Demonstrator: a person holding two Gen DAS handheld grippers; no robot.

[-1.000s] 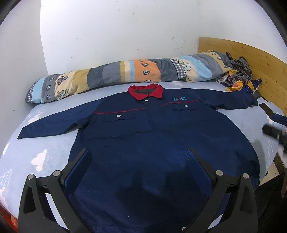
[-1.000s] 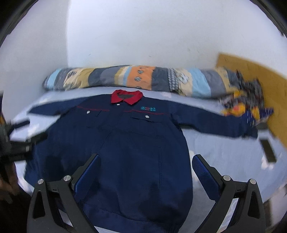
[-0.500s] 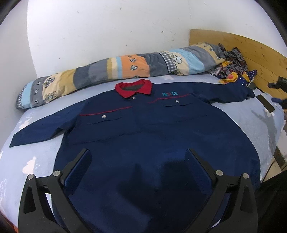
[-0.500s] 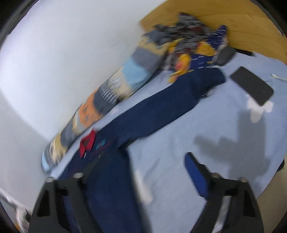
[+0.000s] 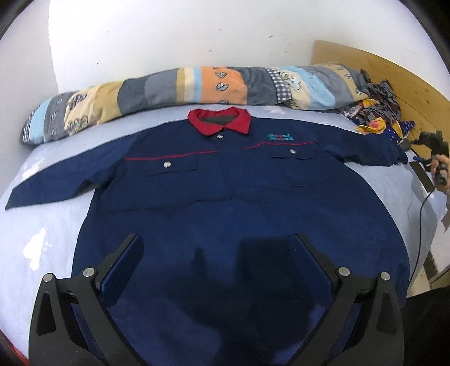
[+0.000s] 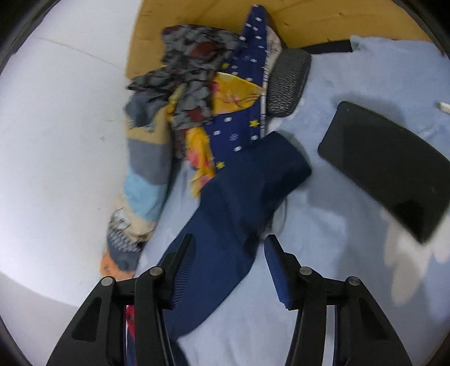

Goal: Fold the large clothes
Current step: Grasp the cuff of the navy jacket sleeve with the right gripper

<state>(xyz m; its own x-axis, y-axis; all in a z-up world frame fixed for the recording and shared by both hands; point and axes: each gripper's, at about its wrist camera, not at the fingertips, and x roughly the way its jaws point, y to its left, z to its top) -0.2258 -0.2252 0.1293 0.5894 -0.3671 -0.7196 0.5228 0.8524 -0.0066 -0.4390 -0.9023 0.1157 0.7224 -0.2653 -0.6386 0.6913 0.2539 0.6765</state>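
A large navy work jacket (image 5: 225,191) with a red collar (image 5: 219,121) lies face up and spread flat on the light blue bed, both sleeves stretched out. My left gripper (image 5: 216,247) is open and empty, above the jacket's lower hem. My right gripper (image 6: 227,253) is open, its fingers on either side of the jacket's right sleeve (image 6: 242,191) near the cuff, not closed on it. The right gripper also shows in the left wrist view (image 5: 433,143), at the far right beside the cuff.
A long patchwork bolster (image 5: 182,90) lies along the wall behind the collar. A heap of patterned clothes (image 6: 208,84) and a grey mesh object (image 6: 287,84) sit at the wooden headboard (image 6: 337,19). A black phone (image 6: 385,166) lies on the sheet right of the cuff.
My right gripper has swung from over the jacket's body out to the right sleeve's cuff and come down close to it. The left gripper has shifted only slightly.
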